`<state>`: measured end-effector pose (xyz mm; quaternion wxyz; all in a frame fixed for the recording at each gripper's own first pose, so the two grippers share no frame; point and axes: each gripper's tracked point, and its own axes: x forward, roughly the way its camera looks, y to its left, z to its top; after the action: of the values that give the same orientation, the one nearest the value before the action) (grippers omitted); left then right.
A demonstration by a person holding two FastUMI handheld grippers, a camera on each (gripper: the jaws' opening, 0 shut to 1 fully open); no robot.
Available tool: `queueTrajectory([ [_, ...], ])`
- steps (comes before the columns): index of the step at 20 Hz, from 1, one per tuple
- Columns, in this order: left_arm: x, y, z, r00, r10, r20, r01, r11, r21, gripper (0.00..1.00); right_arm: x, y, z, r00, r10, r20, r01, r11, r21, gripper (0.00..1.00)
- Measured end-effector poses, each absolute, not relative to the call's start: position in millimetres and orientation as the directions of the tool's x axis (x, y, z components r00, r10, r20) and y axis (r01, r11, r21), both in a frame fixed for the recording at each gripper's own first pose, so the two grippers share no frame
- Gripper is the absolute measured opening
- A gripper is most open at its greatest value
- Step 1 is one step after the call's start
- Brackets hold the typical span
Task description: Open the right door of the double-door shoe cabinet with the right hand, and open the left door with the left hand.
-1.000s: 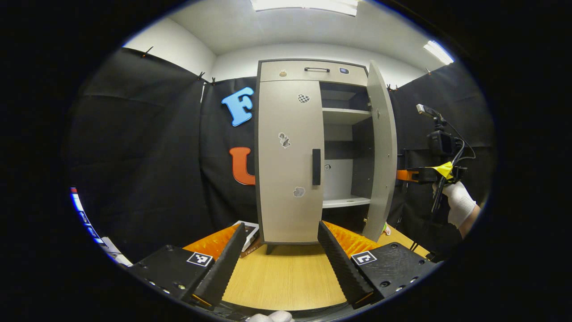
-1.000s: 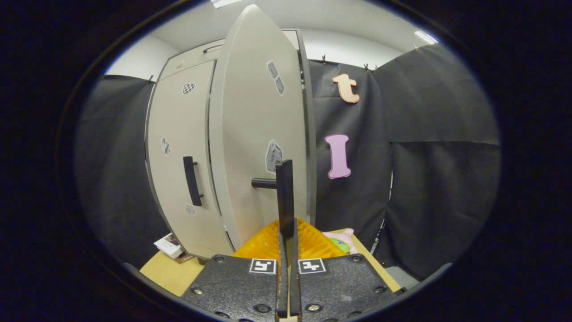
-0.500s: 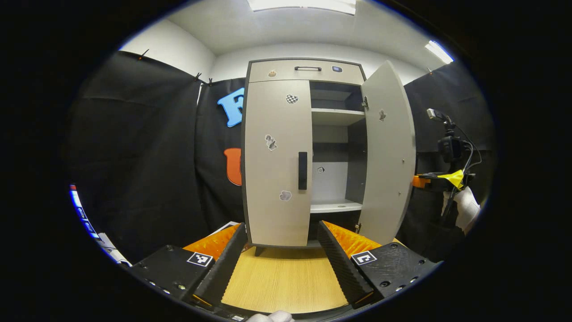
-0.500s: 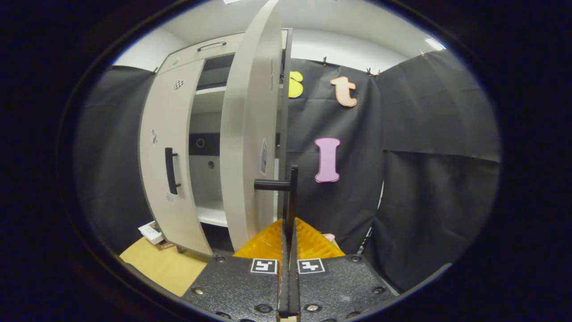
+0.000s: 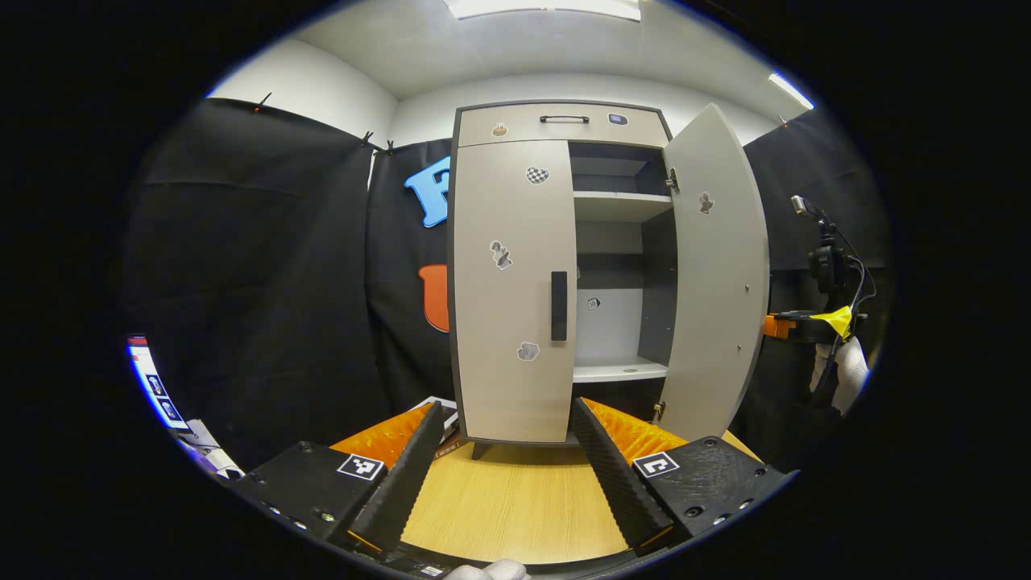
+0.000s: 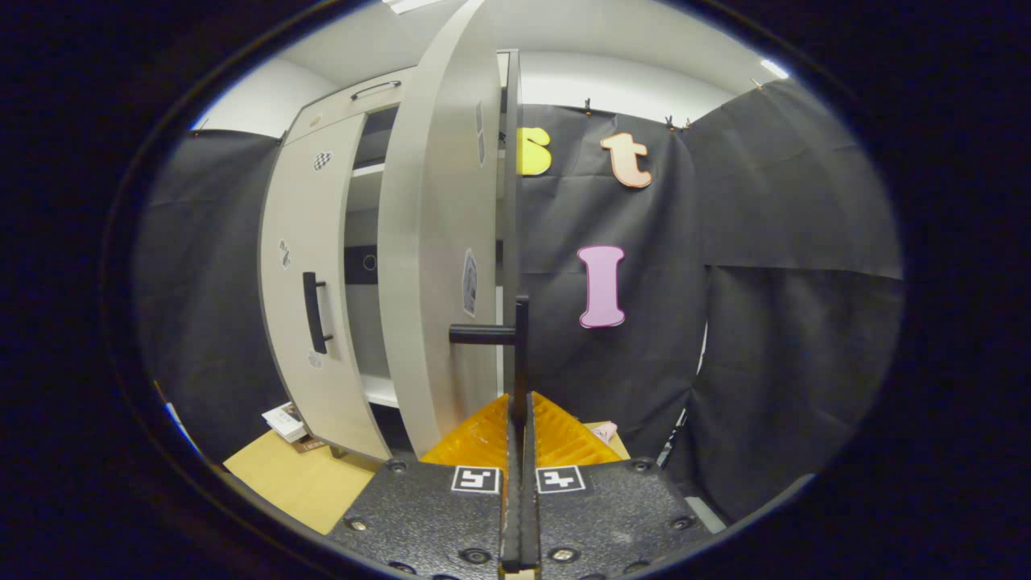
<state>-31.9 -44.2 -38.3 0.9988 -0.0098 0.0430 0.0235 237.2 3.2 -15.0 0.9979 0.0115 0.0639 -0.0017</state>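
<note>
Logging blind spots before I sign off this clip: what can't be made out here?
- Right gripper view: the right tongs are closed around the right door's handle; the contact itself is hidden behind the fingers.
- Left gripper view: the right door hides that handle and most of the right tongs.
- Left gripper view: the closed left door hides that half of the cabinet's interior.
- Both views: door stickers are too small to identify.

White glove (image 5: 847, 372) — black gripper bodies, square tags, screws.

Cabinet (image 5: 515, 266) on table (image 5: 515, 499); shelves (image 5: 620, 208) inside — booklet (image 5: 448, 415) left, behind.
</note>
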Motion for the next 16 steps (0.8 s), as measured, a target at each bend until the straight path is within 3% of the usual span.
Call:
queueTrajectory([
  [6,-24.4,-27.1,-39.1,0.995,0.040,-0.086,-0.042,0.999,-0.014,0.96,227.2,-1.8,-9.5,0.993,-0.046,-0.110,0.048,0.999,0.010,0.06],
  [9,-17.6,-16.8,-37.9,0.997,0.028,-0.078,-0.028,1.000,-0.003,0.96,222.7,-5.7,-2.3,0.993,-0.091,-0.079,0.093,0.995,0.021,0.21],
  [10,-15.3,-12.9,-38.0,0.997,0.023,-0.075,-0.023,1.000,0.001,0.96,220.6,-2.1,-1.1,0.993,-0.090,-0.078,0.093,0.995,0.027,0.31],
  [11,-13.3,-9.7,-37.5,0.997,0.018,-0.073,-0.018,1.000,0.003,0.96,216.1,0.3,-1.2,0.993,-0.086,-0.077,0.089,0.996,0.029,0.49],
  [12,-10.7,-6.8,-37.9,0.997,0.013,-0.073,-0.012,1.000,0.004,0.96,213.6,2.3,-0.7,0.993,-0.089,-0.073,0.091,0.995,0.028,0.55],
  [13,-8.5,-4.0,-38.9,0.997,0.004,-0.073,-0.004,1.000,0.004,1.00,210.4,2.8,0.0,0.993,-0.091,-0.070,0.093,0.995,0.024,0.69],
  [16,-0.1,4.8,-42.5,0.997,-0.018,-0.075,0.018,1.000,0.005,0.96,203.7,11.7,1.2,0.995,-0.091,-0.050,0.093,0.996,0.019,0.94],
])
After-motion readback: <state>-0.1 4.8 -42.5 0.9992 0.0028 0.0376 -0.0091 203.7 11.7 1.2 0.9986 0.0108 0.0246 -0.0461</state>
